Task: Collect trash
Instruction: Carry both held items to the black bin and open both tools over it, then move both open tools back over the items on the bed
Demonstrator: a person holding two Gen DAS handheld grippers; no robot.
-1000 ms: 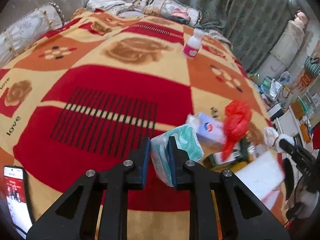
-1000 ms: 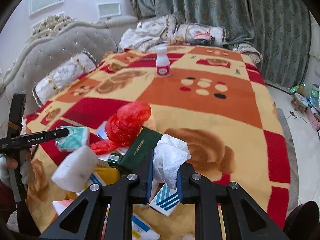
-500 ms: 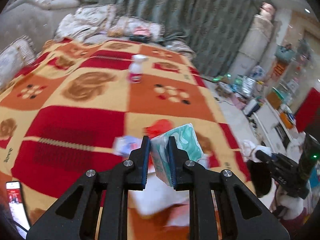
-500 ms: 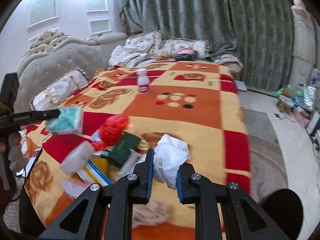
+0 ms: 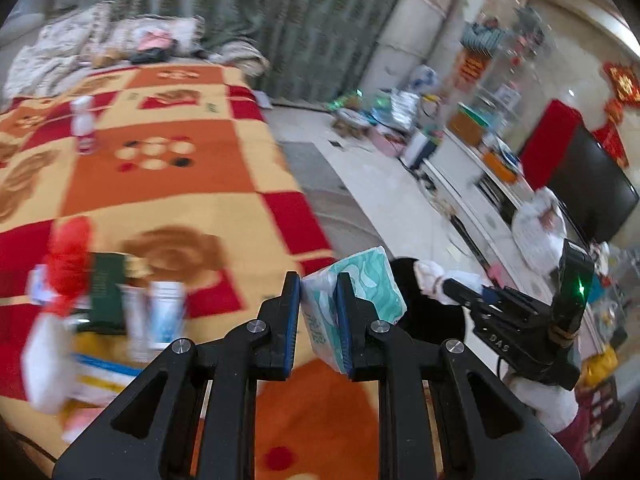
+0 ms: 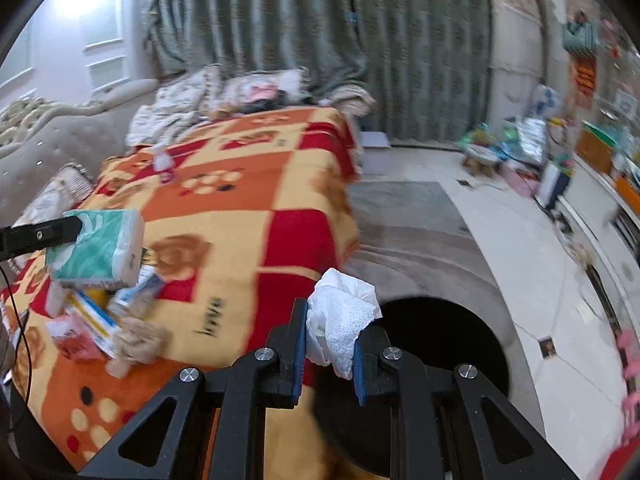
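Tissue pack [image 5: 352, 292] pinched betw left claw [image 5: 318, 312] pads.

Blanket [image 5: 168, 208] – fuzzy matt cloth; tissue pack [image 5: 360, 292] glossy plastic; crumpled tissue [image 6: 340, 320] – soft embossed paper; floor [image 6: 520, 280] polished.

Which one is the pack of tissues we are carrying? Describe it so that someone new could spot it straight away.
Start at the bed with the red, orange and yellow blanket; near its foot a pile of clutter lies on it. Above that pile, the left gripper holds the tissue pack. It is a soft block with a teal wave pattern and white ends, unlike the plain crumpled white tissue in the right gripper.
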